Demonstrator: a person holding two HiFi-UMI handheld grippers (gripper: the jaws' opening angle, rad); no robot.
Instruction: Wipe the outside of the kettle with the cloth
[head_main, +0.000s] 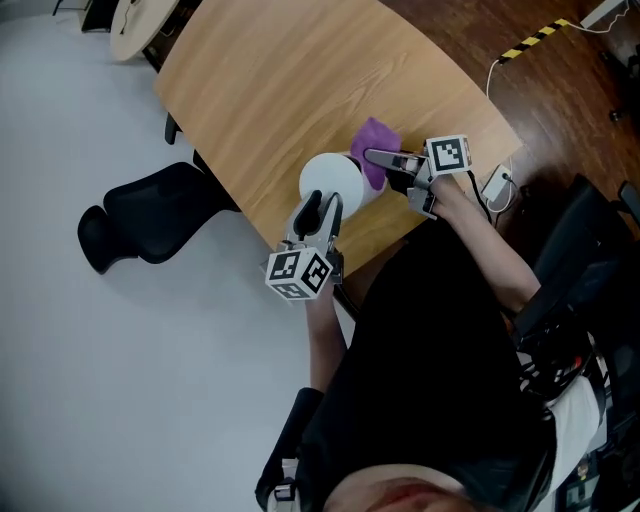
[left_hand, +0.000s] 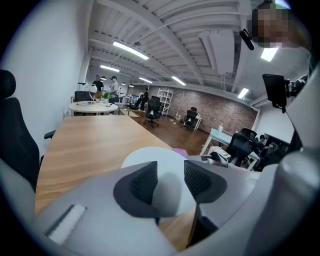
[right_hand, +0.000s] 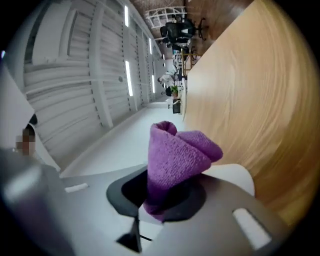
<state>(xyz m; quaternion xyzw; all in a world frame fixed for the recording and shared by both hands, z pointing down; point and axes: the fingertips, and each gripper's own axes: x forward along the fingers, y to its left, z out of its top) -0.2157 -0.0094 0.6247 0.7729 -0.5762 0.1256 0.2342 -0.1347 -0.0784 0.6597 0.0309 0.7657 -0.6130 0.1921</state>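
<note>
Head view looked steeply down on a light wooden worktop, with the white kettle standing close to its near edge, just in front of the person. The left hand-held gripper met the kettle's near side, and its marker cube hung out past the worktop's edge, over the grey floor. In the left gripper view its two dark pads stood partway apart. A white, rounded part of the kettle filled the gap between them, so this gripper was closed on the kettle.

The right hand-held gripper came in from the kettle's right side, level with the top of the kettle. Its jaws were clamped on the purple cloth. In the right gripper view the cloth rose out of the jaws as a folded, bunched peak, with the worktop running away to the right. From above, the cloth sat right against the kettle's far right flank, though actual contact could not be made out.

A black chair stood on the grey floor to the left of the worktop, well apart from the kettle.
</note>
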